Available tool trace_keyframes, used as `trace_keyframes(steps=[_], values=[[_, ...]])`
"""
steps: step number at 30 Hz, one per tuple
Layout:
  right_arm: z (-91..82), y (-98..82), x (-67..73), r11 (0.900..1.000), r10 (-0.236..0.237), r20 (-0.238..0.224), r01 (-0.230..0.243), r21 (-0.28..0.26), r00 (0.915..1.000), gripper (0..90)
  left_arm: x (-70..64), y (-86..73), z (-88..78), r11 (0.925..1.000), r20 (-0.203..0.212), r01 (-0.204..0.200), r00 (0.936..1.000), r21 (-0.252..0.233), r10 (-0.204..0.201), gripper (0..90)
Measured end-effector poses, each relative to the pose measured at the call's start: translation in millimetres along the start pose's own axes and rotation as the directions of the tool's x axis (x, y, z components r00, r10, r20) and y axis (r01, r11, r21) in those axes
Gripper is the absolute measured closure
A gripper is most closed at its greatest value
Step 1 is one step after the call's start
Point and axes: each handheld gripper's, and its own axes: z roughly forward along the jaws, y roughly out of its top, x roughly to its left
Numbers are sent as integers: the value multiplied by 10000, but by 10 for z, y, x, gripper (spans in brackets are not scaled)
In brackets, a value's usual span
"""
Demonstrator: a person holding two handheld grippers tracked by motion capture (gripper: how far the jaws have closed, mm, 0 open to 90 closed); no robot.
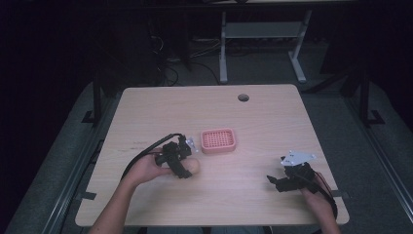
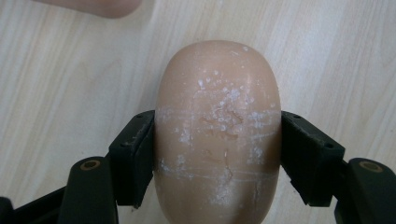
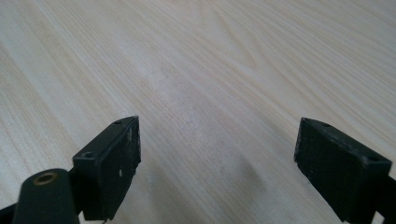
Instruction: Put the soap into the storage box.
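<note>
A tan oval bar of soap (image 2: 218, 130), scuffed with white marks, lies between the jaws of my left gripper (image 2: 218, 156), which is shut on its sides. From above, the soap (image 1: 193, 166) pokes out to the right of the left gripper (image 1: 184, 168), low over the wooden table (image 1: 253, 117). A pink slotted soap dish (image 1: 219, 140) rests just beyond and to the right of it. My right gripper (image 1: 274, 182) hovers near the table's front right, jaws spread wide with only bare wood between the right gripper's (image 3: 217, 163) pads.
A round cable hole (image 1: 243, 97) sits near the table's far edge. A white desk frame (image 1: 263, 44) stands on the floor beyond the table. The room around is dark.
</note>
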Motion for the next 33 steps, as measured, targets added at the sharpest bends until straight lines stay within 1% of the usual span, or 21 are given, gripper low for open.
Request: trace_keyframes(steps=[2,4,6,7,13,15,19,22,24,26,29,33], values=[[-5,1,5,9999,123,-20,-123,-42,9999,140,18,26,-2,9999,-21,-51,10000,94,51,323],[-8,-1,1,9998,173,-18,-173,-42,9998,140,34,53,-7,10000,6,-39,10000,82,39,323],[-12,-5,-10,10000,93,27,-93,-12,10000,140,50,73,-15,10000,-41,-69,10000,56,69,323],[-12,-6,-11,9999,114,42,-114,-46,9999,140,70,88,-22,10000,29,-74,10000,55,74,323],[-16,-8,-17,9998,173,17,-173,-96,9998,140,127,173,-49,9999,-20,-124,9999,18,124,323],[-17,-8,-18,9998,194,15,-194,-110,9998,140,146,199,-54,9999,39,-123,9999,-18,123,323],[-15,-6,-17,9998,187,-6,-187,-114,9998,140,187,250,-56,9998,50,-169,9998,70,168,323],[-14,-2,-15,9999,111,19,-111,-98,9999,139,215,289,-63,9999,61,-164,9998,47,163,323],[-14,-1,-15,9999,137,5,-137,-81,9999,140,230,316,-70,9998,84,-160,9998,75,159,323],[-15,0,-15,9998,126,7,-126,-119,9999,140,247,352,-71,9997,42,-244,9997,80,243,323],[-15,0,-16,9998,129,-7,-129,-120,9999,140,275,405,-77,9995,138,-287,9995,89,285,323],[-18,2,-13,9997,203,-56,-204,-162,9998,139,312,472,-72,9994,140,-322,9994,141,320,323]])
